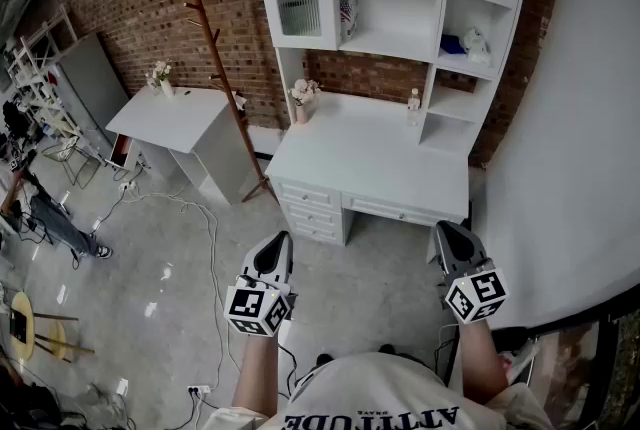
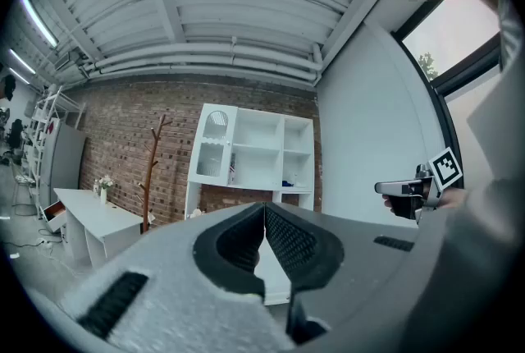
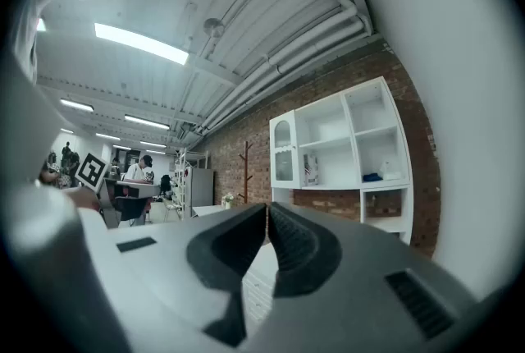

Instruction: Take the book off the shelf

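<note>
The book (image 1: 347, 10), with a flag-like cover, stands upright in the middle compartment of the white shelf unit (image 1: 395, 43) above the desk (image 1: 370, 163). It also shows small in the left gripper view as the book (image 2: 232, 172) and in the right gripper view as the book (image 3: 311, 169). My left gripper (image 1: 279, 241) and right gripper (image 1: 448, 231) hover side by side in front of the desk, well short of the shelf. Both point level at it. The left gripper (image 2: 264, 210) is shut with nothing in it, and so is the right gripper (image 3: 267, 210).
On the desk stand a flower vase (image 1: 302, 98) and a small bottle (image 1: 413, 106). A blue item (image 1: 452, 45) lies in the right shelf column. A wooden coat stand (image 1: 215, 68) and a second white table (image 1: 180, 118) stand to the left. Cables (image 1: 190, 218) cross the floor; a white wall (image 1: 580, 118) is at the right.
</note>
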{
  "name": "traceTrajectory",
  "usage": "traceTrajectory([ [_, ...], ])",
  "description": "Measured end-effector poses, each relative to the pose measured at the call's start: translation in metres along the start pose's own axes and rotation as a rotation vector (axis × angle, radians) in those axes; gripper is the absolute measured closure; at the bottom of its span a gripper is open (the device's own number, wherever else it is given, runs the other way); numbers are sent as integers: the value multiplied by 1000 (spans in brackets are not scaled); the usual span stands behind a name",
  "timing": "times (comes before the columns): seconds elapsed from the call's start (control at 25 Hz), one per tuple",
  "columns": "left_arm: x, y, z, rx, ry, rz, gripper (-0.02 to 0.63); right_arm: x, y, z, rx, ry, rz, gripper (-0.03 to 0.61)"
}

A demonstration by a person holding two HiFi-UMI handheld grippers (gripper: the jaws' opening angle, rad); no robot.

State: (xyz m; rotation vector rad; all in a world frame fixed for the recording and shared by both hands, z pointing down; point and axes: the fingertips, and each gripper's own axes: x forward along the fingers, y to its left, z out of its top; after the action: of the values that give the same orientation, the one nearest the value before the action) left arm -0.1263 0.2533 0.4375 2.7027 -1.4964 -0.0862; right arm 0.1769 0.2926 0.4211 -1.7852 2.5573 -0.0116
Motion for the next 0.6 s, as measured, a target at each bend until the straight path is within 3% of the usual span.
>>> traceTrajectory([
  [0.6, -3, 4, 3, -10, -11, -8, 588, 0, 7, 5, -7, -6, -5, 546],
])
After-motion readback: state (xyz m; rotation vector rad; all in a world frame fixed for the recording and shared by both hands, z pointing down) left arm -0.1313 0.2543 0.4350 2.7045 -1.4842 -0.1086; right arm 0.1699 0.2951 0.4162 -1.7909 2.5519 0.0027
